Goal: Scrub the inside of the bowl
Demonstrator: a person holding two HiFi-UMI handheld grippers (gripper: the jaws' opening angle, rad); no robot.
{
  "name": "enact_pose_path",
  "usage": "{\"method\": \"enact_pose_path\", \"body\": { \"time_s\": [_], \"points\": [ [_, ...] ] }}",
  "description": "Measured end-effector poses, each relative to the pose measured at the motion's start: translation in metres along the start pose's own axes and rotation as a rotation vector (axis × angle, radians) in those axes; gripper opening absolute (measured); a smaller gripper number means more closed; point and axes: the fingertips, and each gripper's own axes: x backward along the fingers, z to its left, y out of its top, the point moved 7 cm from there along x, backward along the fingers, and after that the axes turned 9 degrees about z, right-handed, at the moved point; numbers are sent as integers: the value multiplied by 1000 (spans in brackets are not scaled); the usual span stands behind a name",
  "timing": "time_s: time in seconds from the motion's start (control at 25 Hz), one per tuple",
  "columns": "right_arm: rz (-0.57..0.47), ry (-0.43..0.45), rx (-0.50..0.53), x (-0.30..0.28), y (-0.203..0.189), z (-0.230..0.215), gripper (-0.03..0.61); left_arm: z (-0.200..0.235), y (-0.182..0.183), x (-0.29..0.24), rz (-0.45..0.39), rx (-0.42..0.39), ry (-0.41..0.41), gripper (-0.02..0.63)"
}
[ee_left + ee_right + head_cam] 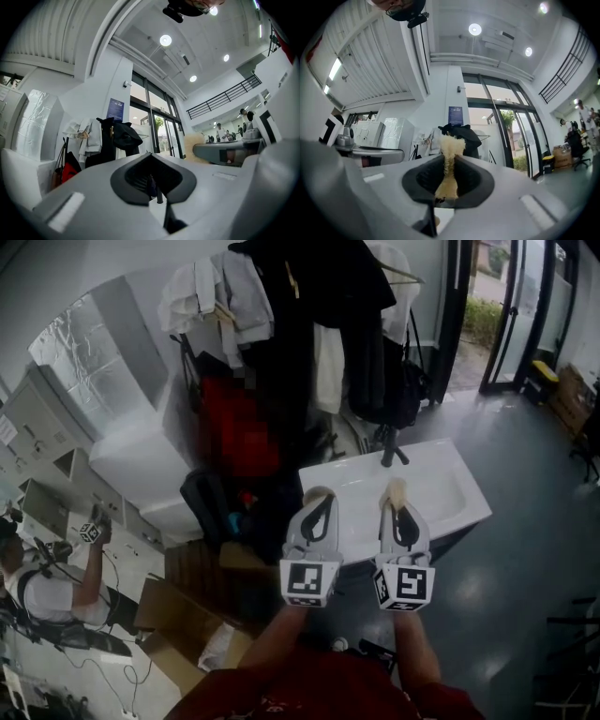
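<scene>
Two grippers side by side over white sink (472,505). Right gripper (397,498) pinches yellow scrubber (449,168), long side along jaws, tip toward 12 o'clock. Left gripper (320,498) jaws pressed together, empty.

Left tongs (320,498) and right tongs (398,504): light grey shells, black inner pads. Marker cube (309,583) on each: black-and-white square patterns. Scrubber (448,161): pale straw-yellow. Sink (469,507): plain white; faucet (392,448): black. Floor (525,559): glossy grey. On the rack: black coats (319,306), off-white garments (211,292), one red item (230,432). Boxes (173,610): cardboard brown. Person's shirt (309,699): red. Wrapped panel (89,357): silvery.
</scene>
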Motion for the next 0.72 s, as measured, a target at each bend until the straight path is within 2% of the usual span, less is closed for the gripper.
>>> {"method": "enact_pose_path", "body": {
  "time_s": [0.28,0.72],
  "points": [
    [6,1,-9,-29,-11,-6,49,16,-11,-26,11,-6,1,6],
    [6,20,36,-119,-14,15,49,78,-13,-92,-34,3,-5,6]
  ]
}}
